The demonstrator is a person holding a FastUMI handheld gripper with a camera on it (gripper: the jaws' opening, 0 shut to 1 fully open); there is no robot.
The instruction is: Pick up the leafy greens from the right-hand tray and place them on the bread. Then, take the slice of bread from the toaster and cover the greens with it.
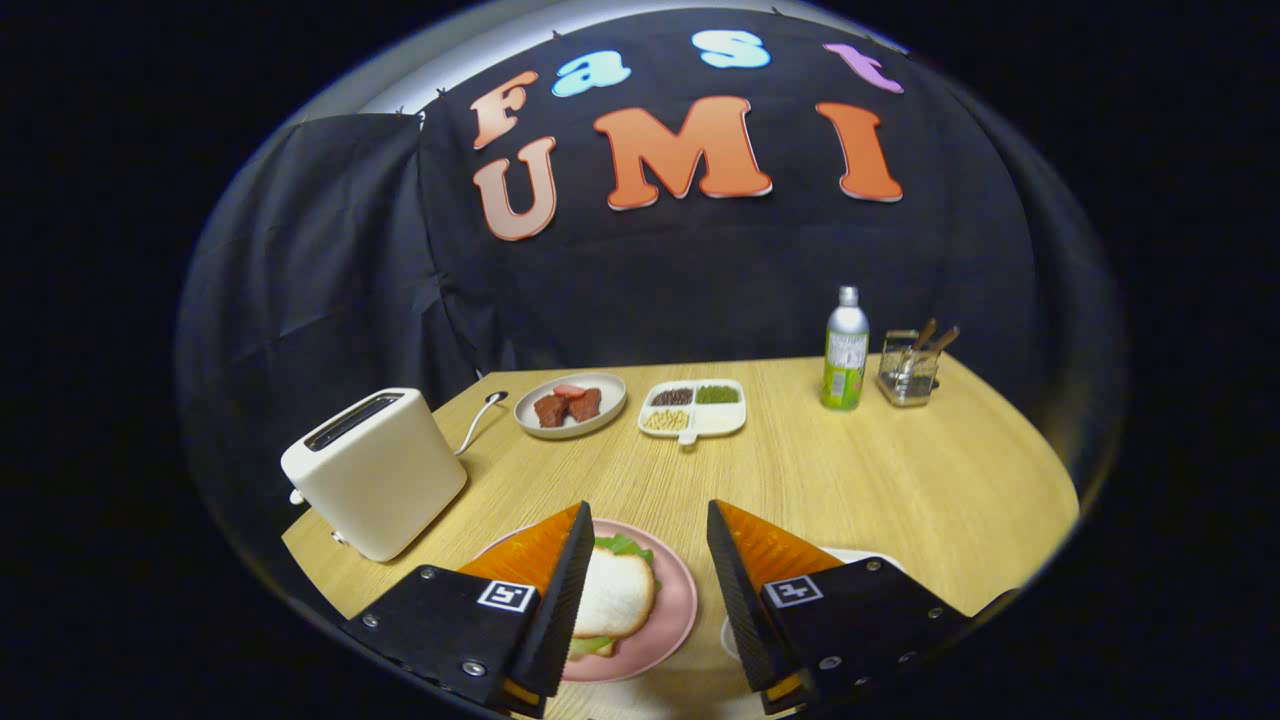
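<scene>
Tabletop [850, 480]: sandwich [612, 598] between tool [648, 530] fingers.

My claw [648, 520] hangs open above pink plate [672, 612]; bread slice [612, 598] covers greens [622, 545], toaster [375, 470] beside it on surface [850, 480].

Table [860, 480]: light wood, round-edged.
Near side, left: cream toaster [375, 470], its cord trailing behind.
Near side, middle: pink plate [672, 610] with a sandwich.
Far side: grey plate [571, 404] of red pieces, beside a white divided dish [693, 408] of beans.
Far side, right: bottle [845, 350], then a glass holder [908, 375].
</scene>
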